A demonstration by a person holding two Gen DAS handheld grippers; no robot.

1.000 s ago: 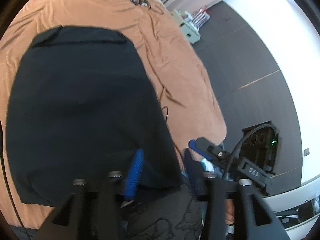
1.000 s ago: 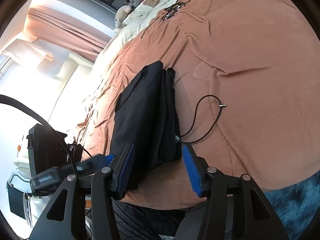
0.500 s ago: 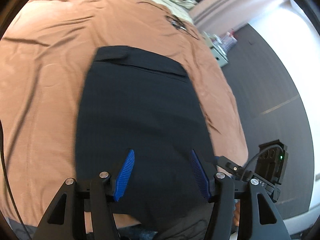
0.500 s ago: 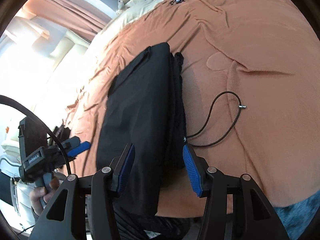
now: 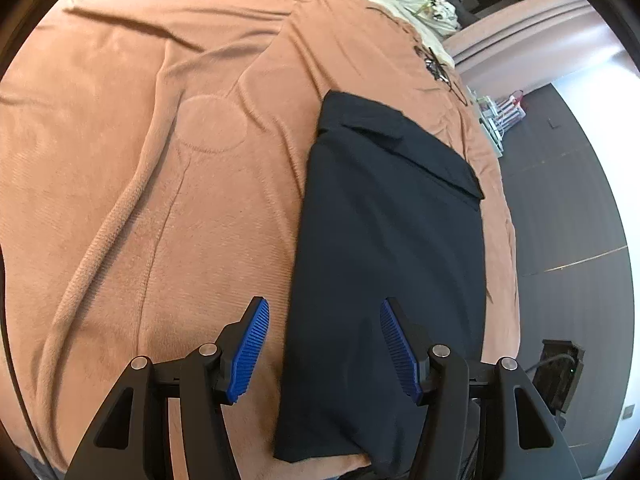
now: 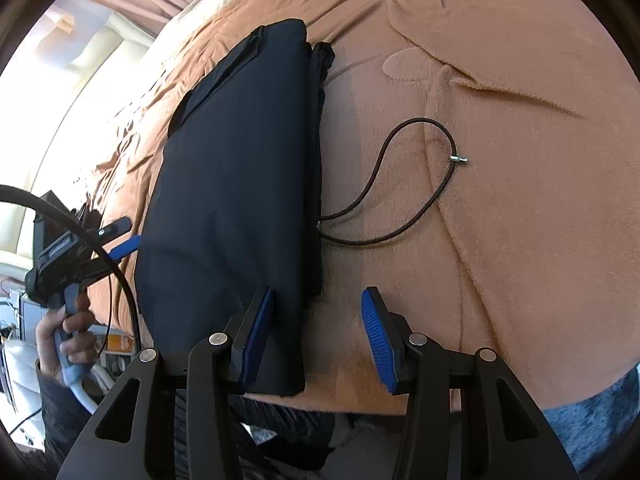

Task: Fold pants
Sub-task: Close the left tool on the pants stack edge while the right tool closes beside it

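A bed's brown blanket (image 5: 168, 208) fills both views, dark floor (image 5: 560, 216) beside it. A black cord (image 6: 400, 184) lies just beside the folded black pants (image 5: 384, 264). The left claw (image 5: 322, 346) and right claw (image 6: 316, 334) are both released, each above a pants edge, holding nothing.

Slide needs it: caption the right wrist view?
Right gripper jaws open over folded black pants on a brown blanket, drawcord trailing.
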